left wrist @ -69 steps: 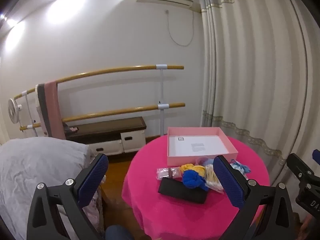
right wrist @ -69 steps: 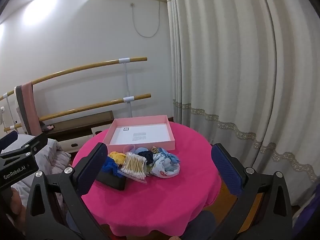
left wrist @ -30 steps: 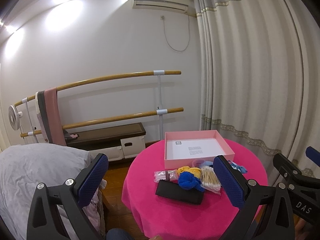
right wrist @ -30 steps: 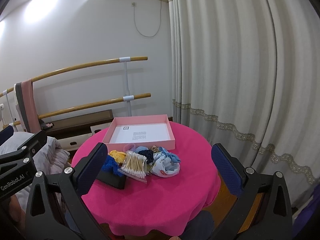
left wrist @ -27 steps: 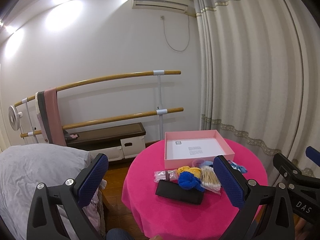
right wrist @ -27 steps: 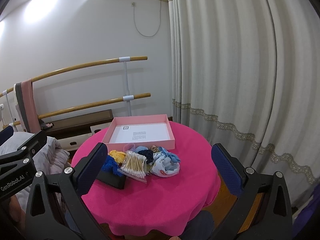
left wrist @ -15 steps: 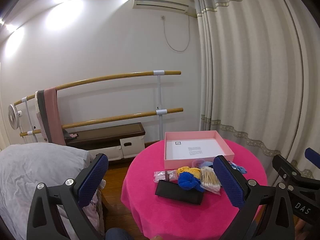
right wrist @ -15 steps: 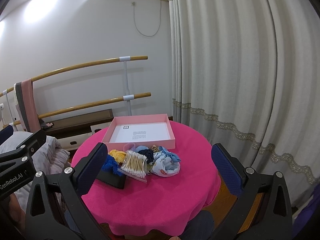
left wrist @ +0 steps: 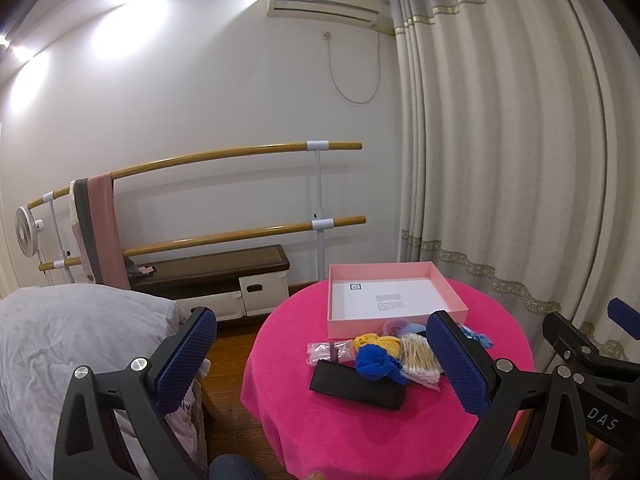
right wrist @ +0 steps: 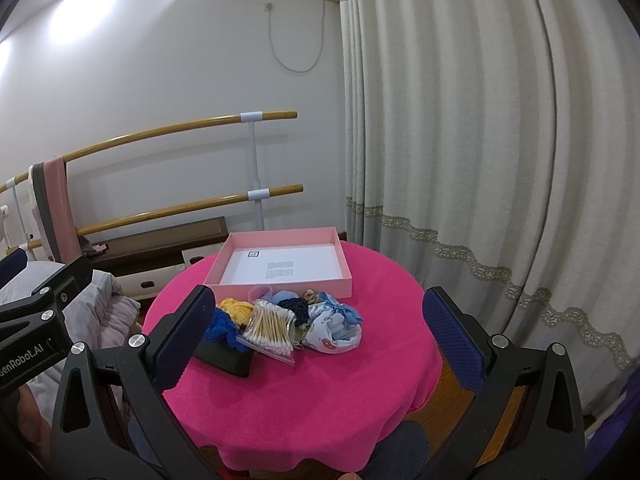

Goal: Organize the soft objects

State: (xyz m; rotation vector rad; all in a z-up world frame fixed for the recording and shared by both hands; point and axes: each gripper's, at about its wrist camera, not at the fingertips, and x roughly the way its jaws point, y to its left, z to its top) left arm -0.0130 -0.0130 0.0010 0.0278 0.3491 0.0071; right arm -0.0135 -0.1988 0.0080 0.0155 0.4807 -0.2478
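A round table with a pink cloth holds an open pink box at its far side. In front of the box lies a pile: a blue knit piece, a yellow knit piece, a bag of cotton swabs, a light blue printed cloth bundle, a dark knit piece and a black case. My left gripper and right gripper are open, empty, held back from the table.
A bed with grey bedding stands left of the table. Two wooden barre rails and a low dark bench run along the back wall. Long curtains hang on the right. A small fan stands at far left.
Both views have shifted only slightly; the table sits a little lower and farther than 2.3 s ago. Nothing on the table has moved and both grippers stay open.
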